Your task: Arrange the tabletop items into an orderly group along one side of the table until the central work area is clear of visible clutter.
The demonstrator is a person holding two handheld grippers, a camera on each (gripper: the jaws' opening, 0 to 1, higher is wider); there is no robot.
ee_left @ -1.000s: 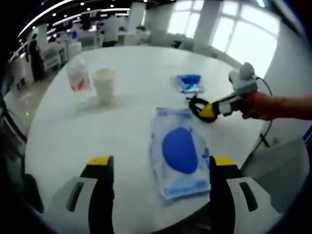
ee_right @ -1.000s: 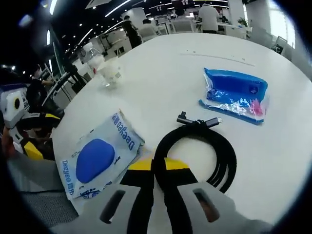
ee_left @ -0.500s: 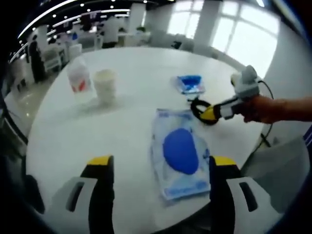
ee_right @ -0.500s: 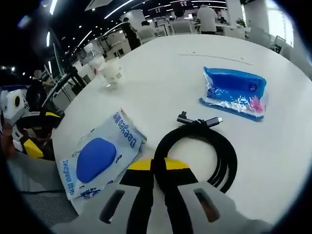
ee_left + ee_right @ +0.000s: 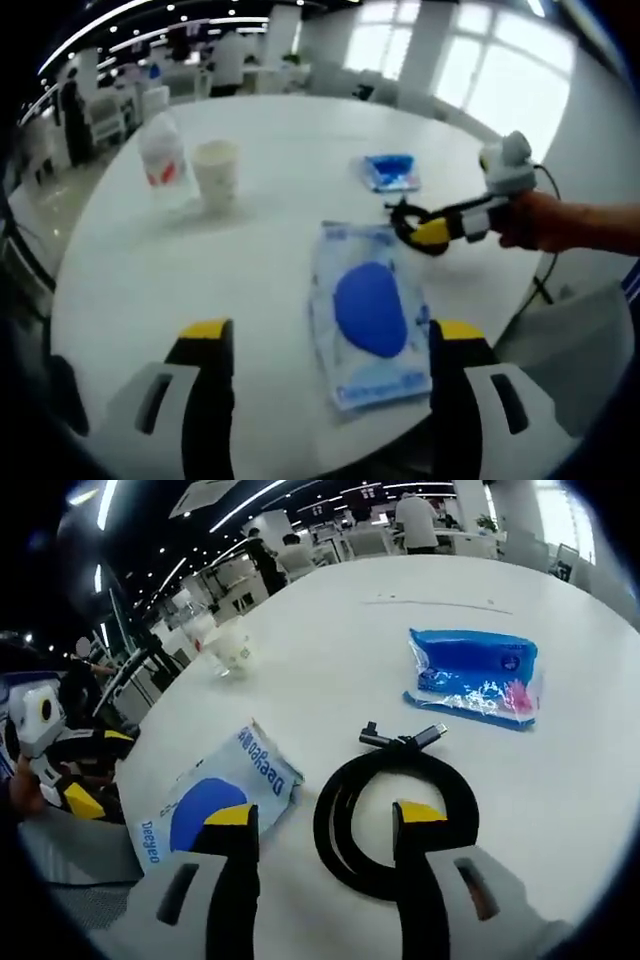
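A black coiled cable (image 5: 332,825) lies on the round white table (image 5: 330,630), between the spread jaws of my right gripper (image 5: 324,815), which is open. In the left gripper view the same cable (image 5: 408,212) sits by the right gripper (image 5: 425,228), near the table's right edge. A pale blue wet-wipes pack (image 5: 370,310) lies just ahead of my left gripper (image 5: 330,335), which is open with nothing in it. In the right gripper view the wipes pack (image 5: 262,772) is partly behind a jaw. A small blue packet (image 5: 470,675) (image 5: 390,170) lies beyond the cable.
A white paper cup (image 5: 215,172) (image 5: 232,650) and a plastic bottle (image 5: 160,155) stand together at the table's far left. A person's hand (image 5: 560,220) holds the right gripper. The left gripper (image 5: 95,770) sits off the table edge. Desks and people fill the background.
My right gripper has opened and let go of the black cable, which now lies on the table between its jaws. The left gripper has stayed put.
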